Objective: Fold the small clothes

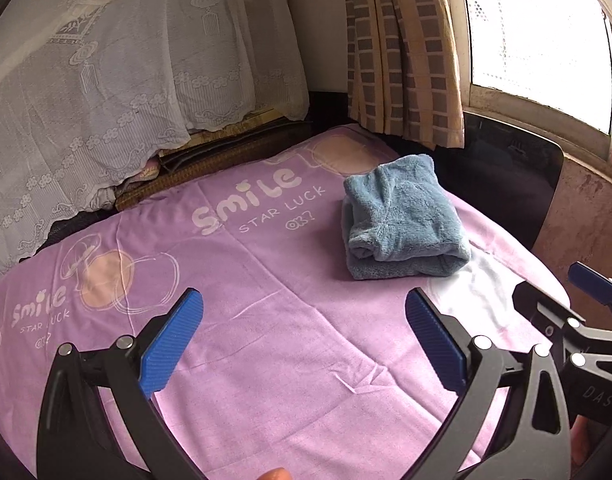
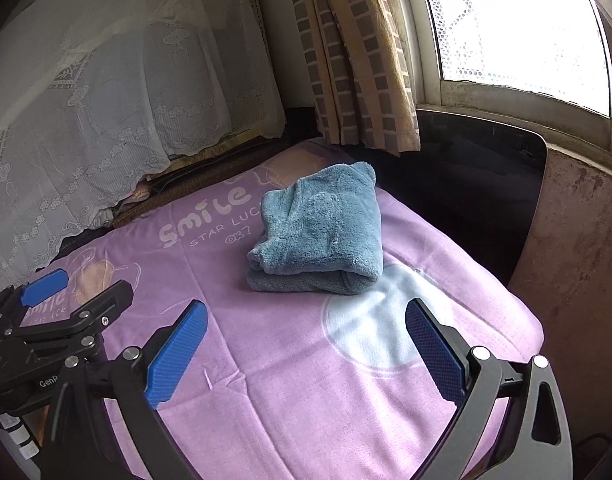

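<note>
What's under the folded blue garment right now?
The blue fleece garment lies folded on the purple printed sheet, partly over its pale circle print. Anything tucked inside the folds is hidden. Both grippers are open, clear of it.

— What words can be read?
— The pink sheet (image 1: 290, 320) says "Smile STAR LUCK OK?" twice. The right gripper (image 1: 585, 300) frame shows "DAS"; the left gripper (image 2: 78, 292) shows "GenP", cut off
</note>
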Action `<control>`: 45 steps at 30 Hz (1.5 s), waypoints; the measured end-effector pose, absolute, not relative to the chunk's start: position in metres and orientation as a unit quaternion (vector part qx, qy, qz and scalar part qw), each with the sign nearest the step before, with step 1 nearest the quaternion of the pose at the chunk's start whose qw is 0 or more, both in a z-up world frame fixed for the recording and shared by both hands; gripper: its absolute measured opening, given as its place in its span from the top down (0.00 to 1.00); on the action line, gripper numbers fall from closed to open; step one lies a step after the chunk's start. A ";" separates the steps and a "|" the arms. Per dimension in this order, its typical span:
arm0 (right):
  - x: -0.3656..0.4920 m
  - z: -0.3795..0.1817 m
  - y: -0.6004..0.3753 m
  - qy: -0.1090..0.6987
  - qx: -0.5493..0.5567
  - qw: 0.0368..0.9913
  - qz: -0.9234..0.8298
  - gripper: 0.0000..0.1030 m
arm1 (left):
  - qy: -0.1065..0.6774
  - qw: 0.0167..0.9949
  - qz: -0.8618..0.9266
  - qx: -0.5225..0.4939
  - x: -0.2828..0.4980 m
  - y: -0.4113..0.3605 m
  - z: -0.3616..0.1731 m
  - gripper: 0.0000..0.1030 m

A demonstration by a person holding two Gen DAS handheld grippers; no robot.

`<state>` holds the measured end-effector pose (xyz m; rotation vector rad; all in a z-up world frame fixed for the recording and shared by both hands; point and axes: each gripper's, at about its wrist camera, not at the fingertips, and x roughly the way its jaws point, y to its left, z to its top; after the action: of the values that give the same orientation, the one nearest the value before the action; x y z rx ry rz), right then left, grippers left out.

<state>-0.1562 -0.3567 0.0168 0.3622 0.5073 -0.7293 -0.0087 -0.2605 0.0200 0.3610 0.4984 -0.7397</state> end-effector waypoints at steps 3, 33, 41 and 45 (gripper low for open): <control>-0.154 0.013 -0.351 0.251 0.174 0.884 -0.353 0.03 | 0.262 0.880 -0.353 0.180 -0.003 -0.264 0.011 0.04; -0.147 0.016 -0.337 0.219 0.161 0.900 -0.341 0.03 | 0.261 0.886 -0.350 0.156 0.003 -0.249 0.017 0.04; -0.146 0.015 -0.335 0.217 0.148 0.901 -0.344 0.03 | 0.267 0.880 -0.367 0.141 0.008 -0.247 0.014 0.04; -0.145 0.015 -0.335 0.215 0.144 0.902 -0.346 0.03 | 0.272 0.877 -0.373 0.137 0.010 -0.248 0.012 0.04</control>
<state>-0.1452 -0.3348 0.0153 0.2987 0.4456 -0.7154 0.0097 -0.2479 0.0125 0.2866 0.5680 -0.7773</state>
